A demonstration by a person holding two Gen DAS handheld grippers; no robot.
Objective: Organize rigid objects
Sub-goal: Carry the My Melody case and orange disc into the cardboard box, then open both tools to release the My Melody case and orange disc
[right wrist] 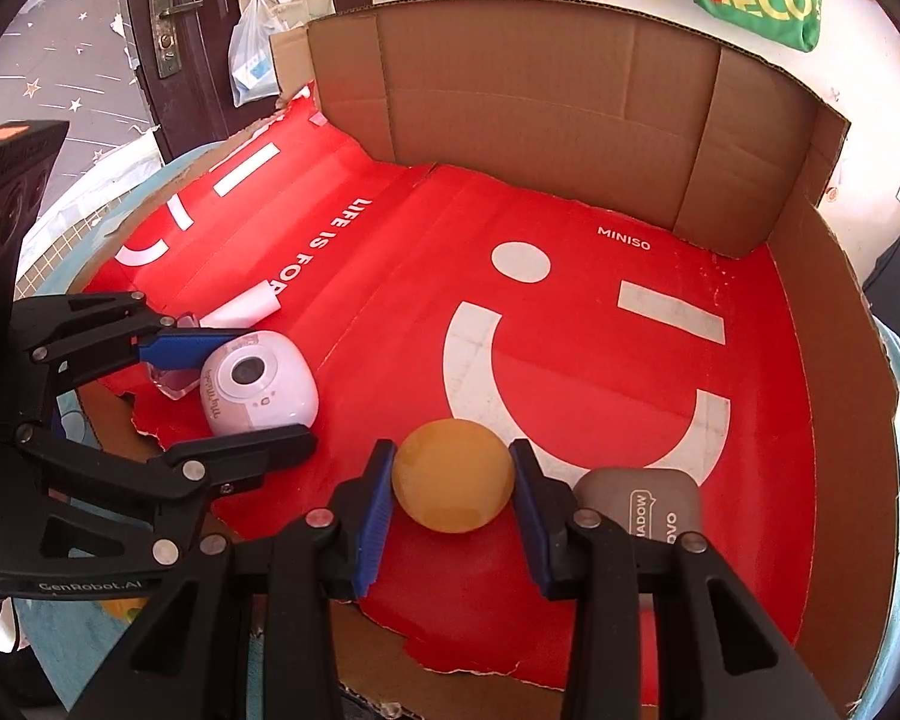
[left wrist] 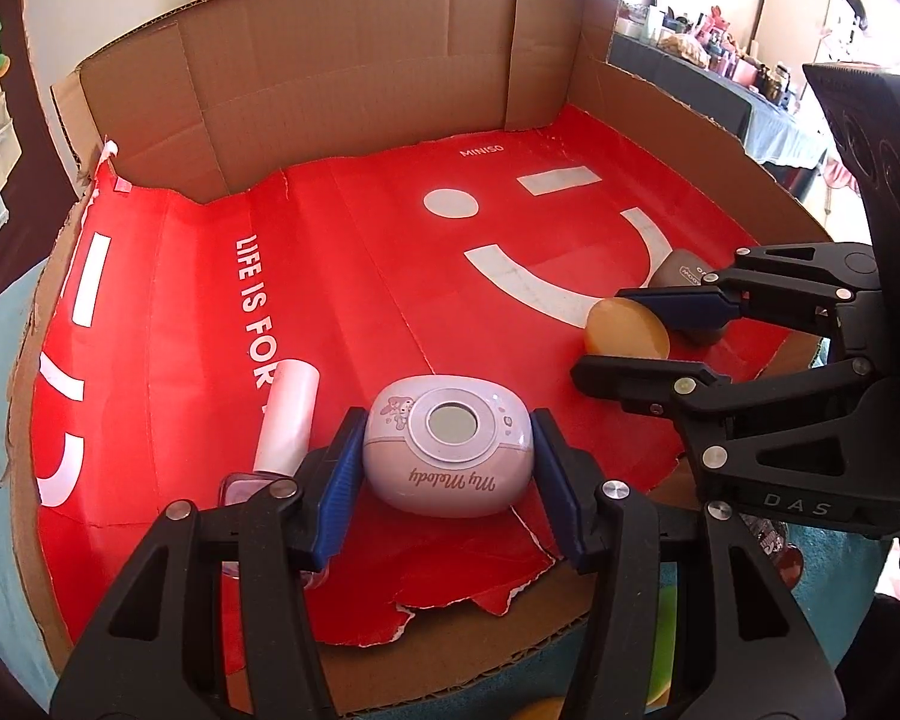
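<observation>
Both grippers work low over a shallow cardboard tray (left wrist: 342, 78) lined with red printed paper (left wrist: 354, 276). On the left, the left gripper (left wrist: 447, 468) has its jaws spread about as wide as the pink rounded case (left wrist: 448, 447) marked "My Melody"; one blue pad (left wrist: 337, 480) lies against the case's left side and the other against its right, so it is grasping the case, which sits on the red paper near the tray's torn front edge. From the right wrist view the same gripper (right wrist: 243, 390) brackets the case (right wrist: 258, 384) from both sides. Just beside the case, on its left, lies a white cylinder (left wrist: 288, 420) with a clear pinkish cap at its near end, partly hidden behind the gripper's finger. To the right, the right gripper (right wrist: 453, 480) straddles an amber disc (right wrist: 453, 477), its jaws set about as wide as the disc, with the blue pads (right wrist: 375, 504) at or very nearly at the rim on both sides; whether they press it I cannot tell. A grey-brown rounded case (right wrist: 642, 504) with white lettering lies just right of the disc, behind the right finger.
</observation>
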